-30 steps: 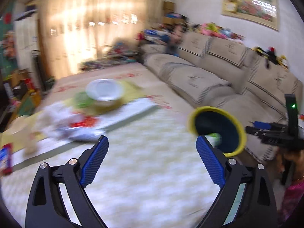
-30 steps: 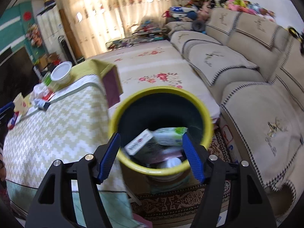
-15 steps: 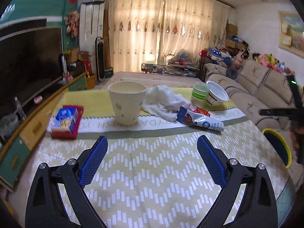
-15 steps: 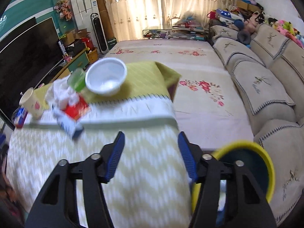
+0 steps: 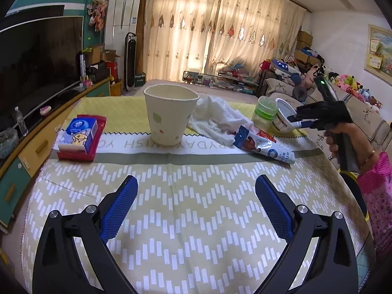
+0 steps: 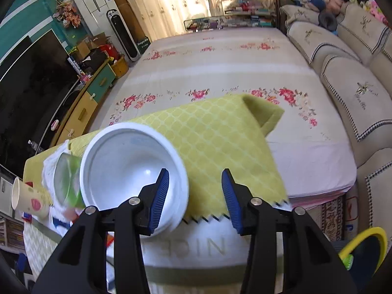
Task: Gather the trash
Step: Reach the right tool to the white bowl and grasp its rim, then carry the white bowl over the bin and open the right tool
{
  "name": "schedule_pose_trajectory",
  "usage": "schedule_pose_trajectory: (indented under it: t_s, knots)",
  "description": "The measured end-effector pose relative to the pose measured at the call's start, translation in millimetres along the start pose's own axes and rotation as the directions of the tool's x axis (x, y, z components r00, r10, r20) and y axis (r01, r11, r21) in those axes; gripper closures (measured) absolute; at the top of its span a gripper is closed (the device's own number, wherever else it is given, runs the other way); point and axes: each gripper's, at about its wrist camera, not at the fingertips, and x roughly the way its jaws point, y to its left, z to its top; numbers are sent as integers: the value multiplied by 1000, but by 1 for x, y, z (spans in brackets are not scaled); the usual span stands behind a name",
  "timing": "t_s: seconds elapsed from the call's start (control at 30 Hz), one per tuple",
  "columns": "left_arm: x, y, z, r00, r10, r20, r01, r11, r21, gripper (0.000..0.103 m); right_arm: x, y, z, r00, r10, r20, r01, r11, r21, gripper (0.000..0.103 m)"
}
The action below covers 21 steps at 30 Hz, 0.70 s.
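Trash lies across the far half of the table: a paper cup [image 5: 170,115], crumpled white tissue [image 5: 215,118], a flat wrapper [image 5: 263,148], a green plastic cup [image 5: 264,111] and a white bowl [image 5: 281,115]. My left gripper [image 5: 196,208] is open and empty over the near tablecloth. My right gripper [image 6: 194,196] is open, its left finger inside the white bowl [image 6: 127,166] and its right finger outside the rim. The right gripper [image 5: 300,121] also shows in the left wrist view at the bowl. The yellow-rimmed bin [image 6: 365,247] stands on the floor at the lower right.
A tissue pack on a red packet [image 5: 80,138] lies at the table's left. A TV cabinet [image 5: 29,147] runs along the left. A sofa [image 6: 352,78] stands to the right, a large rug [image 6: 220,68] lies beyond the table.
Both grippers swung away from the bin back to the table. My right gripper moved up to the white bowl and now straddles its rim. My left gripper came slightly closer to the table.
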Motion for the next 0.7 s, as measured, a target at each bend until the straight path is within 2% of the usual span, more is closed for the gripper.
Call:
schedule_pose_trajectory:
  t_s: [0.07,0.2,0.4,0.57,0.63,0.7]
  knots:
    - [1,-1,-1,1000,-5,-4,5,1000,1,8,5,3,1,1000,11,-15,-11,1000,6,94]
    - [2,-3,-2,1000,-12,-6,12,1000,7,8,-7,11,-2,999,13,33,-12,1000,-12,97]
    - [2,-5,-2,1000,-11,-4,11,1000,10,8,-63,3,-36,994,28,103,-23,998,-50,97]
    - [3,-6,-3,1000,-9,-8,9,1000,13,8,-114,-43,-82,987,16,158,-20,1000,24,97]
    - [5,-6,-3,1000,-15,-15,15,1000,10,8,-131,-71,-105,985,-22,169,8,997,82,97]
    - [5,-6,-4,1000,-17,-16,17,1000,10,8,-146,-104,-132,981,-94,170,68,986,153,97]
